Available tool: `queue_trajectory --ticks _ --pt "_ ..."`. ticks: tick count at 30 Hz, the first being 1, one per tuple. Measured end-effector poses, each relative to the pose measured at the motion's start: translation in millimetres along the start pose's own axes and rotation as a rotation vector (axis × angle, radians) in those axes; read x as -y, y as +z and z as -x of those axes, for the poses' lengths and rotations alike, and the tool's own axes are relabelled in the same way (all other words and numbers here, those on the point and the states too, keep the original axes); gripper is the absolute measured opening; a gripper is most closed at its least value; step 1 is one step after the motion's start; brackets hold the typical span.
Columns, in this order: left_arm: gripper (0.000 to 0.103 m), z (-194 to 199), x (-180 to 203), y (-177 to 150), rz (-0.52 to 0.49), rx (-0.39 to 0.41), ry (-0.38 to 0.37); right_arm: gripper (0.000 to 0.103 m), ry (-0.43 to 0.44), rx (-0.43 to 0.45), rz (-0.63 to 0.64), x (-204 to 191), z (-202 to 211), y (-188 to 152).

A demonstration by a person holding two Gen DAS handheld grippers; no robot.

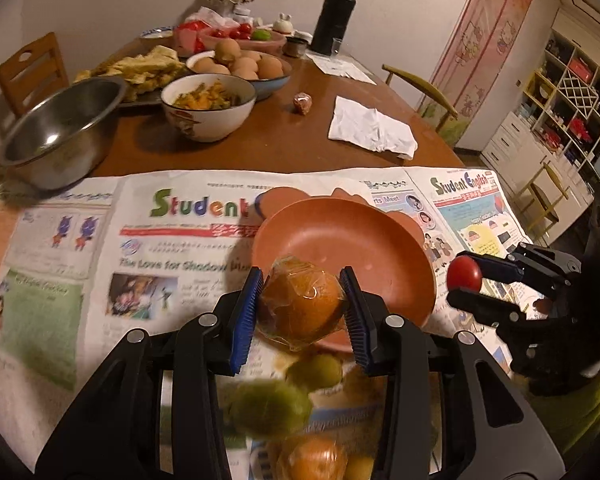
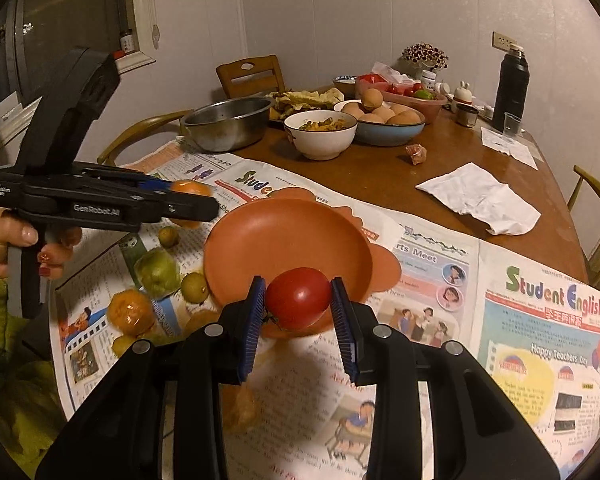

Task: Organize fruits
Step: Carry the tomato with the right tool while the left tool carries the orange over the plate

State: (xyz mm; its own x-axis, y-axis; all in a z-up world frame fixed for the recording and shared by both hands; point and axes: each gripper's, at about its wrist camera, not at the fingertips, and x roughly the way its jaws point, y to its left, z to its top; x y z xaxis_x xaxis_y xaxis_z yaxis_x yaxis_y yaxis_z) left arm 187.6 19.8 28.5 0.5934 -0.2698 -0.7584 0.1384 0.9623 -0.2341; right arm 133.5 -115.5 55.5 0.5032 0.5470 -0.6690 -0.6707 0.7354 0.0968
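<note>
My left gripper (image 1: 302, 306) is shut on a plastic-wrapped orange (image 1: 302, 304), held in the air at the near rim of an orange-brown plate (image 1: 336, 236). My right gripper (image 2: 298, 300) is shut on a red tomato (image 2: 298, 298), lifted over the near edge of the same plate (image 2: 284, 236). From the left wrist view the right gripper (image 1: 466, 278) with its tomato (image 1: 464, 274) hangs just right of the plate. In the right wrist view the left gripper (image 2: 196, 200) carries the orange (image 2: 190, 188) at the plate's left. Green fruits (image 2: 158, 270) and another wrapped orange (image 2: 130, 312) lie on the newspaper (image 2: 440, 280).
Behind the newspaper stand a steel bowl (image 1: 60, 128), a white bowl of food (image 1: 208, 106), a blue bowl of eggs (image 1: 244, 66), a pink tray of fruit (image 1: 244, 38) and a black flask (image 1: 334, 12). A crumpled napkin (image 1: 372, 128) and a small wrapped item (image 1: 302, 102) lie on the wooden table (image 1: 280, 140).
</note>
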Motion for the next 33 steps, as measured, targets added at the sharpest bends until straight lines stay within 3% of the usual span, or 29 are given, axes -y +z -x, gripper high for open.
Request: queue_trajectory --ticks 13,33 --pt "0.031 -41.0 2.3 22.5 -0.05 -0.084 -0.022 0.032 0.019 -0.055 0.007 0.1 -30.6 6.3" --pt "0.031 -65.5 5.1 25.1 -0.079 -0.14 -0.022 0.032 0.034 -0.129 0.026 -1.5 -59.3 7.5"
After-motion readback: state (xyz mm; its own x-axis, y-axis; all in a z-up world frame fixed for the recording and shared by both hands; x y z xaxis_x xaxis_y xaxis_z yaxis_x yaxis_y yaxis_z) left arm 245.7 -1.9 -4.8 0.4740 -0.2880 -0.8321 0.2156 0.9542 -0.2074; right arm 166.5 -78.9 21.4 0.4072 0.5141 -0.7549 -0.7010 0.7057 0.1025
